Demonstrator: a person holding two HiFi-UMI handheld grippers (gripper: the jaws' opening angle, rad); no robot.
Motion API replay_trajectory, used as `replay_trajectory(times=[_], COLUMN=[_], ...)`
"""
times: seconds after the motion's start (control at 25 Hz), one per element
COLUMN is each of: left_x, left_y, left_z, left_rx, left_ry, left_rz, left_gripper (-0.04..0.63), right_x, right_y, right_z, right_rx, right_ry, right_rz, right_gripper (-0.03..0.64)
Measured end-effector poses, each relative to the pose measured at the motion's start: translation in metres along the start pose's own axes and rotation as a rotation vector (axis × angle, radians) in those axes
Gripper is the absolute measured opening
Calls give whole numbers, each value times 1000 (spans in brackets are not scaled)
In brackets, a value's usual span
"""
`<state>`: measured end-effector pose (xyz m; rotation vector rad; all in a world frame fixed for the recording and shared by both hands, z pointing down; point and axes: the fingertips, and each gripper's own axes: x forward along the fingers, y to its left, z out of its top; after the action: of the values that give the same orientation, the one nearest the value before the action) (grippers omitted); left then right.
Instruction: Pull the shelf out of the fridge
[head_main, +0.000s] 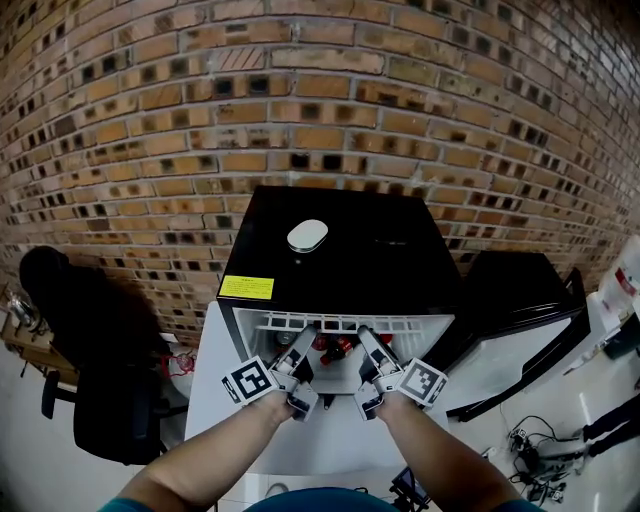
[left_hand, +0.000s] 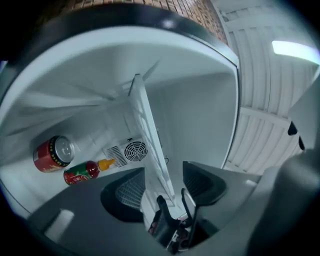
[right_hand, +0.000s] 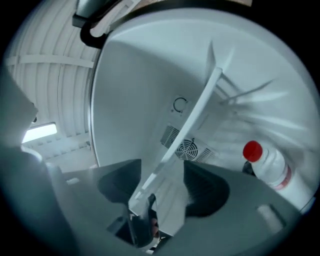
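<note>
Teal shirt (head_main: 330, 500), bare forearms (head_main: 210, 452). Dark grey left gripper (head_main: 304, 342) and right gripper (head_main: 368, 342), each bearing a white cube (head_main: 249, 381) with black square markers.

The white shelf (head_main: 345, 324) sits, seemingly partly drawn out, in the open black fridge (head_main: 375, 255).

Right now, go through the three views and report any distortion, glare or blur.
Head view: fisheye bows the brick wall; the dark chair at left sinks into shadow. Left gripper view: black vignette at the corners, a ceiling light glares at upper right, the red can is sharp. Right gripper view: the shelf and the red-capped bottle look soft.
</note>
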<state>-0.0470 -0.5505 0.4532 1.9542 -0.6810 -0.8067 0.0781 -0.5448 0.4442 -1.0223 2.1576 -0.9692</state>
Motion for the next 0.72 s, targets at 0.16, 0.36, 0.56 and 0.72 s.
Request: replay_trajectory(times=[0.16,0.36,0.56,0.72], left_x=[19,39,49,52], left_y=[9,8,15,14], left_z=[13,23,32,35], left_rx=[33,-13,-42,-1], left_ry=[-17,-67,-118,-142], left_rz=[32,12,34,31], left_gripper=[250,250,250,198], right_x=[13,25,32,37], right_y=[-17,-23,-31,-38], right_z=[12,32,39,44], right_rx=[32,64,83,94], right_ry=[-38,-122,-174,-202], right_rz=[-66,-78,-98,-121], right_gripper=[273,277,276,276])
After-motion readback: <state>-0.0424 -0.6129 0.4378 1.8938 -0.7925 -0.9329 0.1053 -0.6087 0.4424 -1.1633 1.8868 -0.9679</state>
